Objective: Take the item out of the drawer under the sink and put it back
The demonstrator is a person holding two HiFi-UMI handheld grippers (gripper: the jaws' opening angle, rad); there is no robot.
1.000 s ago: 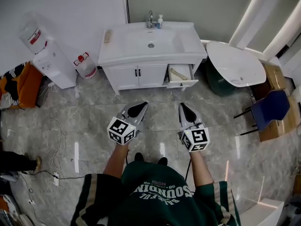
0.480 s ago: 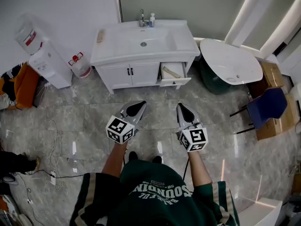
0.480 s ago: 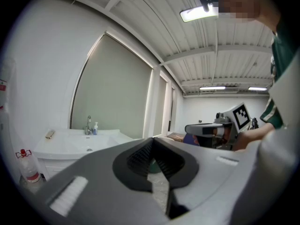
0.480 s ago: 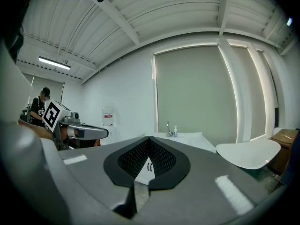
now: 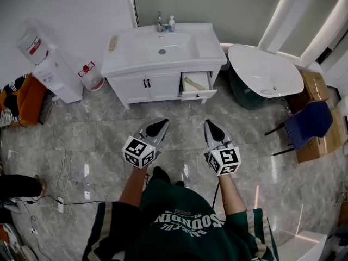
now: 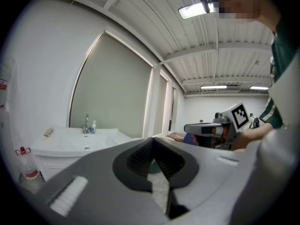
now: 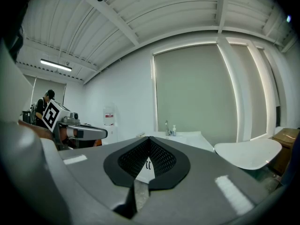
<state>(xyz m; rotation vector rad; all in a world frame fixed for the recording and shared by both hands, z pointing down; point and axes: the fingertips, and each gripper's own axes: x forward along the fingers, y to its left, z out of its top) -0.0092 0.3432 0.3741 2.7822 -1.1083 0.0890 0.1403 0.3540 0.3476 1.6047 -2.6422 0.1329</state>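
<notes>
The white sink cabinet (image 5: pixel 213 49) stands against the far wall. Its right-hand drawer (image 5: pixel 198 94) is pulled out, and a pale beige item (image 5: pixel 193 84) lies inside. My left gripper (image 5: pixel 161 123) and right gripper (image 5: pixel 211 125) hover side by side over the tiled floor, well short of the cabinet. Both point toward it and both are shut with nothing in them. In the left gripper view the jaw tips (image 6: pixel 152 138) meet, with the sink (image 6: pixel 79 142) far off to the left. In the right gripper view the tips (image 7: pixel 149 138) also meet, and the sink (image 7: pixel 183 137) is just beyond them.
A water dispenser (image 5: pixel 51 69) and a red-capped jug (image 5: pixel 89 76) stand left of the cabinet. To its right are a white oval table (image 5: pixel 265 72), a blue chair (image 5: pixel 307 125) and a cardboard box (image 5: pixel 322 110). A faucet (image 5: pixel 159 22) and a soap bottle (image 5: pixel 171 23) sit on the sink. Cables trail at the floor's left.
The person has stepped along, so the cabinet and open drawer have slid left in the head view. Both grippers keep their place in front of the body, still shut.
</notes>
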